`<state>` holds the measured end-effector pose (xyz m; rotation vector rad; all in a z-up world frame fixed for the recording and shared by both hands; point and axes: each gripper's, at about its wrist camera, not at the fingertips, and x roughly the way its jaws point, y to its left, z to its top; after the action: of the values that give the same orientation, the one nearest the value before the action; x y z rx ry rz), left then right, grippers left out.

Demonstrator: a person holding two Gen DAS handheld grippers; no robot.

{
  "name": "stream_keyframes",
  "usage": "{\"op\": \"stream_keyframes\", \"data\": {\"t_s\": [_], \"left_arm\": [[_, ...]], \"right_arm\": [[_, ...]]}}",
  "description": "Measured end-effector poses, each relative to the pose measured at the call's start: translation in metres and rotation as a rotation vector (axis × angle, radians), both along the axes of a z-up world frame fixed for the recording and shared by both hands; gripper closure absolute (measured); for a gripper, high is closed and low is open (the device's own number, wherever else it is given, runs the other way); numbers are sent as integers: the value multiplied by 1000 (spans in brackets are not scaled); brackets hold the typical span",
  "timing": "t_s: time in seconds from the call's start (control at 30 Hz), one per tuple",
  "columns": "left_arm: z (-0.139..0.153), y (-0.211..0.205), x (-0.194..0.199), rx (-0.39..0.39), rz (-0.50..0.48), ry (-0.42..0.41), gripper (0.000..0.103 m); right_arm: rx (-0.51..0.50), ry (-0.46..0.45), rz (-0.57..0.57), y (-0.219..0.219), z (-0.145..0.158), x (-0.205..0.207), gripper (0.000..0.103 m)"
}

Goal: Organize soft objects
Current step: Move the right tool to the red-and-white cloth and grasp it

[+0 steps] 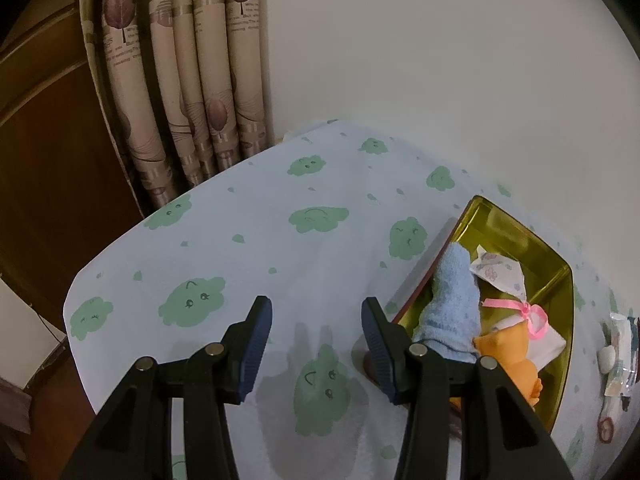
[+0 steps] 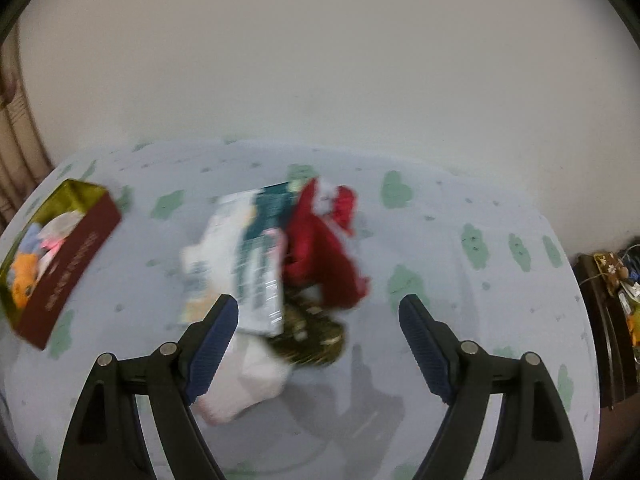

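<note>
A gold-lined tin box [image 1: 520, 236] with maroon sides sits on the table, holding a light blue cloth [image 1: 450, 308], an orange plush [image 1: 510, 354], a patterned white pouch [image 1: 498, 274] and a pink ribbon [image 1: 534, 316]. My left gripper [image 1: 316, 336] is open and empty over the tablecloth, just left of the box. In the blurred right wrist view the box [image 2: 76, 256] is at the left. My right gripper [image 2: 318, 344] is open and empty above a pile: a red cloth [image 2: 324, 252], a white and teal packet [image 2: 244, 256], a pink-white soft item [image 2: 244, 384] and a dark gold item [image 2: 312, 336].
The table wears a pale blue cloth with green cloud prints [image 1: 320, 220]. Patterned curtains [image 1: 180, 80] and a wooden door hang at the back left. Small packets [image 1: 618, 356] lie right of the box. A dark cabinet with clutter [image 2: 612, 300] stands at the far right.
</note>
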<state>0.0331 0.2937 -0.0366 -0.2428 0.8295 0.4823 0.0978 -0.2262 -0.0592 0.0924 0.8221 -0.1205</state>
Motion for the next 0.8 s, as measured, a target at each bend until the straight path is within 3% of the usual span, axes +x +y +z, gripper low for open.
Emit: {"op": "stream_keyframes", "data": {"t_s": [0.47, 0.57, 0.7, 0.8], "left_arm": [[-5, -10, 5, 78, -19, 55, 55], [-1, -18, 6, 114, -34, 86, 55], [17, -43, 10, 196, -68, 68, 55], [30, -68, 15, 194, -128, 41, 55]], "right_arm": [[-11, 16, 39, -25, -39, 83, 24], [53, 10, 54, -31, -44, 90, 40], [139, -15, 92, -35, -48, 85, 70], [136, -34, 108, -34, -48, 73, 79]]}}
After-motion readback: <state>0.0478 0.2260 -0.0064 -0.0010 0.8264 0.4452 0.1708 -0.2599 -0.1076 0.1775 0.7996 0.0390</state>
